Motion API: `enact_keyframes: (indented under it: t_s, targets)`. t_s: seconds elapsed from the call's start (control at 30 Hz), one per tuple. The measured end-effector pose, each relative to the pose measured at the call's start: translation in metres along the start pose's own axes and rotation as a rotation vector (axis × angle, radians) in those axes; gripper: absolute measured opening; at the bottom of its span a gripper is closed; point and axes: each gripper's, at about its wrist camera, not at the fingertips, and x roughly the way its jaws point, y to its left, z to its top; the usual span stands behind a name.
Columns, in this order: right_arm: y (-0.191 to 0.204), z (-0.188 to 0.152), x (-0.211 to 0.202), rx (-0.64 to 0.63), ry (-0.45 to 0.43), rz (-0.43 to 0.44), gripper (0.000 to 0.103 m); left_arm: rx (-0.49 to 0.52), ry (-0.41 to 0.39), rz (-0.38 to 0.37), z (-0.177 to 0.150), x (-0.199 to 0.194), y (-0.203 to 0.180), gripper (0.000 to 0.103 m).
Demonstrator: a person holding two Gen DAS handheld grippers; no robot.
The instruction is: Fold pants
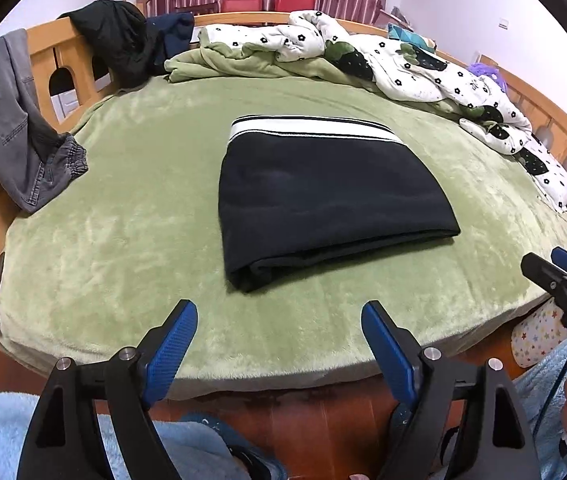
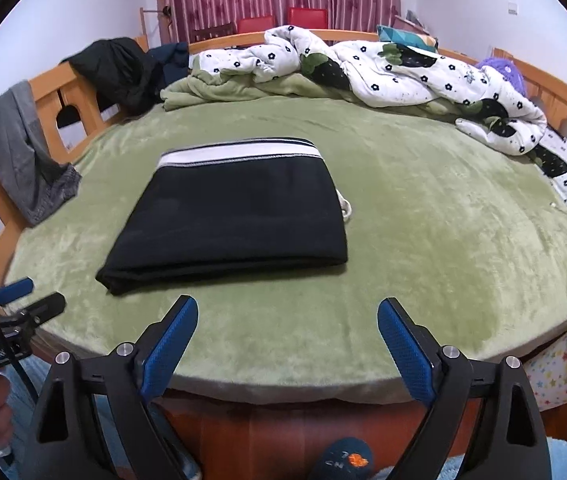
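Note:
Black pants [image 1: 323, 196] lie folded into a flat rectangle on the green bed cover [image 1: 123, 240], their white striped waistband at the far edge. In the right wrist view the same pants [image 2: 235, 216] sit left of centre, with a white drawstring poking out on the right side. My left gripper [image 1: 279, 320] hovers over the near edge of the bed, open, nothing between its blue pads. My right gripper [image 2: 287, 318] is likewise open and empty, short of the pants. Each gripper shows at the edge of the other's view: the right gripper [image 1: 555, 268] and the left gripper [image 2: 31, 296].
A floral quilt [image 1: 403, 64] is heaped along the far and right side of the bed. Grey jeans [image 1: 7, 120] and a black garment [image 1: 119, 36] hang over the wooden frame on the left. A star-patterned bin [image 2: 563, 364] stands by the bed. The person's legs and feet are below.

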Motion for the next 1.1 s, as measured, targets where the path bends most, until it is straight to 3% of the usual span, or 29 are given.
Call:
enact_keyframes:
  t_s: [0.5, 1.1]
  targets:
    - [-0.0052, 0.0013, -0.0074, 0.026, -0.026, -0.012, 0.091, -0.006, -0.033, 0.035, -0.0017, -0.01, -0.0063, 0.083]
    - [-0.0056, 0.0005, -0.0083, 0.034, -0.03, -0.011, 0.091, -0.009, -0.034, 0.025, -0.0026, -0.0118, -0.0096, 0.083]
